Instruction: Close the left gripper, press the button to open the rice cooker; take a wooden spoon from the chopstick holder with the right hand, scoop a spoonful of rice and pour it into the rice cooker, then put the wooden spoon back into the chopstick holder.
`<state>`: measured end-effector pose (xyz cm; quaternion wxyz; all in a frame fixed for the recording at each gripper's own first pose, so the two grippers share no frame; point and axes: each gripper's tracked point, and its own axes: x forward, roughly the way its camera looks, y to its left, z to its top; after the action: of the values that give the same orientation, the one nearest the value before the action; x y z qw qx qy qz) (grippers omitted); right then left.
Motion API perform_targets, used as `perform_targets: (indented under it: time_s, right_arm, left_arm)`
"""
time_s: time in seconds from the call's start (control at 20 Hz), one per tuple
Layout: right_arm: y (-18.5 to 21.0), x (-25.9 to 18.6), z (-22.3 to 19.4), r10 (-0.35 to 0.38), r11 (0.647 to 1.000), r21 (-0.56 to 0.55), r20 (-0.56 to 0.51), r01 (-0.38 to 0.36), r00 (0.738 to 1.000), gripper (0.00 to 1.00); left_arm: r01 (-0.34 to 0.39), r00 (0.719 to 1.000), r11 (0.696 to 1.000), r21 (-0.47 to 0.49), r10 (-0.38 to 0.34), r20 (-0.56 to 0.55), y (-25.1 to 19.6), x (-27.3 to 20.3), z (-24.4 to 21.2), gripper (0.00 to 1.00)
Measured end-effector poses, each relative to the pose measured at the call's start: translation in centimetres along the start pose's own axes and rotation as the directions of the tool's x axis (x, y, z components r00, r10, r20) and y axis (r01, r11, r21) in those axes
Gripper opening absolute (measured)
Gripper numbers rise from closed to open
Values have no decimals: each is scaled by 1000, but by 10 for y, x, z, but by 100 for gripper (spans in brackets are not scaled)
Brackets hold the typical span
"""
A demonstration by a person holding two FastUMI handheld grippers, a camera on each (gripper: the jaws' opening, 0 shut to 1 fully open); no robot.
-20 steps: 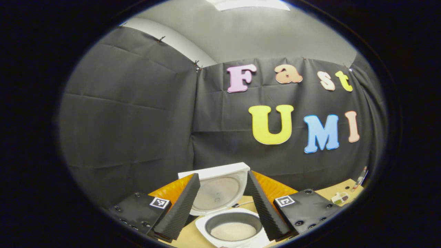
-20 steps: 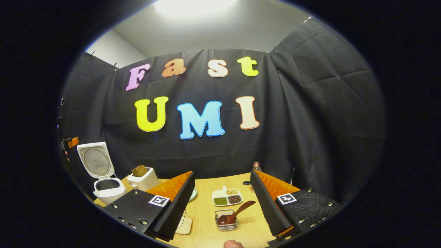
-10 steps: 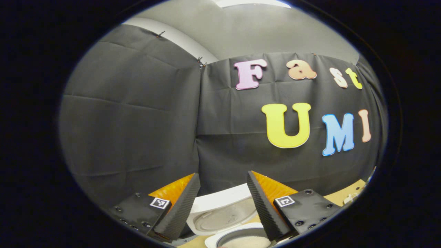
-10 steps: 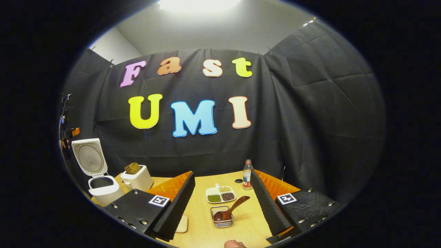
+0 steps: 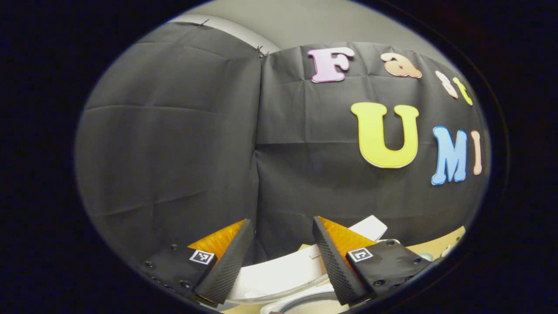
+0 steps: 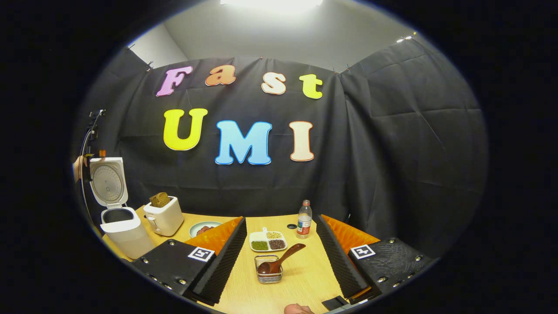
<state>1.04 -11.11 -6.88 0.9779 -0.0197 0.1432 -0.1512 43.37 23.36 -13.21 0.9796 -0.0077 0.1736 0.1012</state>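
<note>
Spoon back in holder, cooker open.
Your right gripper gapes empty; retreat straight toward 6 o'clock, sparing the wooden spoon.

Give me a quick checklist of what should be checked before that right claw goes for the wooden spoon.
1. Rice cooker lid up: ok, it stands open with the pot exposed.
2. Wooden spoon reachable: ok, its bowl sits in the wire holder and its handle sticks out up and to the right.
3. Right claw open and empty: ok, its fingers are spread wide with nothing between them.
4. Path to the spoon: ok, only bare table lies ahead of the claw.
5. Left claw out of the way: ok, it is open and up by the cooker's lid.
6. Rice ready to scoop: cannot tell; the divided tray holds grains, but which is rice is unclear.
</note>
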Motion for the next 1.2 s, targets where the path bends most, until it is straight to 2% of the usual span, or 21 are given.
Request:
perform_targets:
  time_s: [0.05,0.15,0.2,0.35,0.75,0.8,0.95,1.0,1.15,1.2]
  right_arm:
    - [0,0,1,3,1000,-2,2,-3,1000,97]
    - [0,2,4,9,1000,-5,11,-8,1000,98]
    - [-1,3,4,13,1000,-2,14,-13,1000,98]
    - [-2,5,8,32,999,25,27,-33,999,98]
    - [-18,7,21,78,995,53,65,-82,995,98]
    - [-22,7,22,79,995,49,67,-82,995,98]
    - [-30,5,24,90,994,56,72,-94,993,98]
    - [-34,5,24,94,993,63,73,-98,993,98]
    - [-40,2,23,109,990,79,71,-114,992,98]
    - [-43,2,23,111,990,75,72,-116,991,98]
  left_arm:
    - [-1,1000,1000,-4,1,12,1,4,2,92]
    - [-5,1000,1000,-1,5,0,0,4,2,99]
    - [-4,1000,1000,-4,4,-6,-1,2,1,94]
    - [-2,1000,999,-47,1,-27,-5,-14,-4,95]
    - [30,998,998,-62,-33,-49,-41,-76,-29,97]
    - [35,998,997,-66,-38,-55,-48,-82,-35,94]
    - [58,996,995,-78,-63,-69,-64,-106,-54,99]
    - [69,994,994,-82,-75,-77,-69,-113,-63,92]
    - [96,983,989,-110,-112,-143,-82,-131,-101,99]
    - [97,978,987,-125,-118,-171,-83,-138,-117,99]
